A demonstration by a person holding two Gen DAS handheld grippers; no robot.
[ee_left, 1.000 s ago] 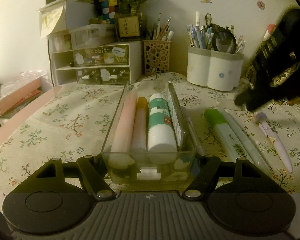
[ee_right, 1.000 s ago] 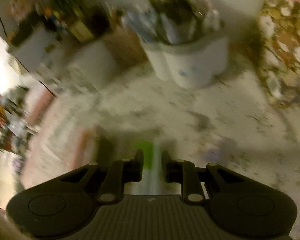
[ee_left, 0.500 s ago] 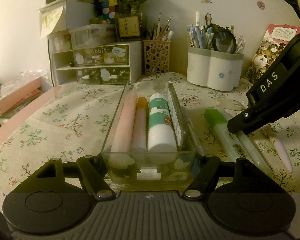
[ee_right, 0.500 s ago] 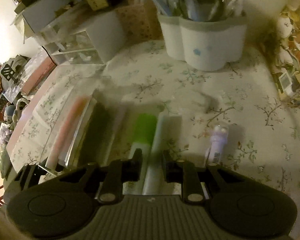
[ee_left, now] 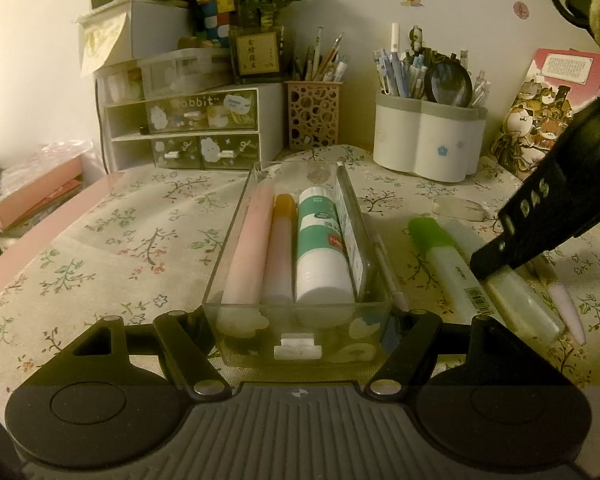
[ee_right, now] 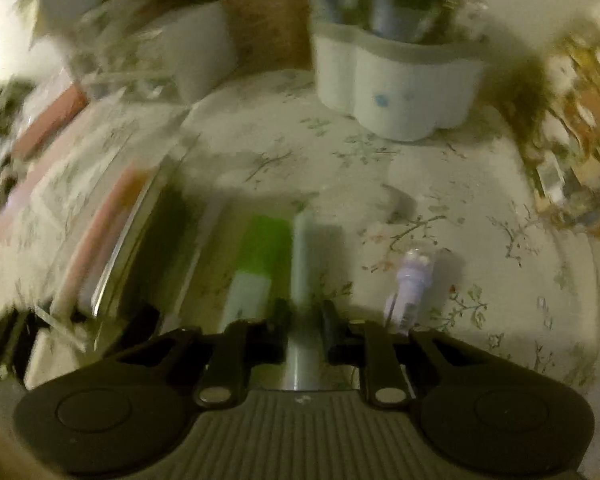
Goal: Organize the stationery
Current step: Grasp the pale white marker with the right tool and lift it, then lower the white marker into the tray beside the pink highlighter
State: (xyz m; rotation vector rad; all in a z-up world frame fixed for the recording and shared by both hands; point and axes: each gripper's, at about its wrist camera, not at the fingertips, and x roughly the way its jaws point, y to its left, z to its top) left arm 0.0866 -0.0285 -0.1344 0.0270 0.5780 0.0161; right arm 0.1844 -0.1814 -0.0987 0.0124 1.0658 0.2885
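Observation:
My left gripper (ee_left: 298,320) is shut on the near end of a clear plastic tray (ee_left: 236,248) that holds a pink stick, an orange stick and a green-and-white glue stick (ee_left: 322,248). To its right on the flowered cloth lie a green-capped highlighter (ee_left: 444,256), a pale translucent pen (ee_left: 516,300) and a lilac pen (ee_left: 564,308). My right gripper (ee_right: 303,316) is low over the cloth with its fingers on either side of the pale pen (ee_right: 302,264); the view is blurred. The highlighter (ee_right: 260,260) lies just left of it, the lilac pen (ee_right: 410,284) to the right.
A white pen holder (ee_left: 428,140) full of pens stands at the back, also in the right wrist view (ee_right: 396,92). A lattice pen cup (ee_left: 314,116) and a small drawer unit (ee_left: 188,128) stand at the back left. A picture book (ee_left: 548,116) leans at the right.
My right gripper has come down from above the table onto the pale pen, its fingers now astride it. The left gripper and tray have not moved.

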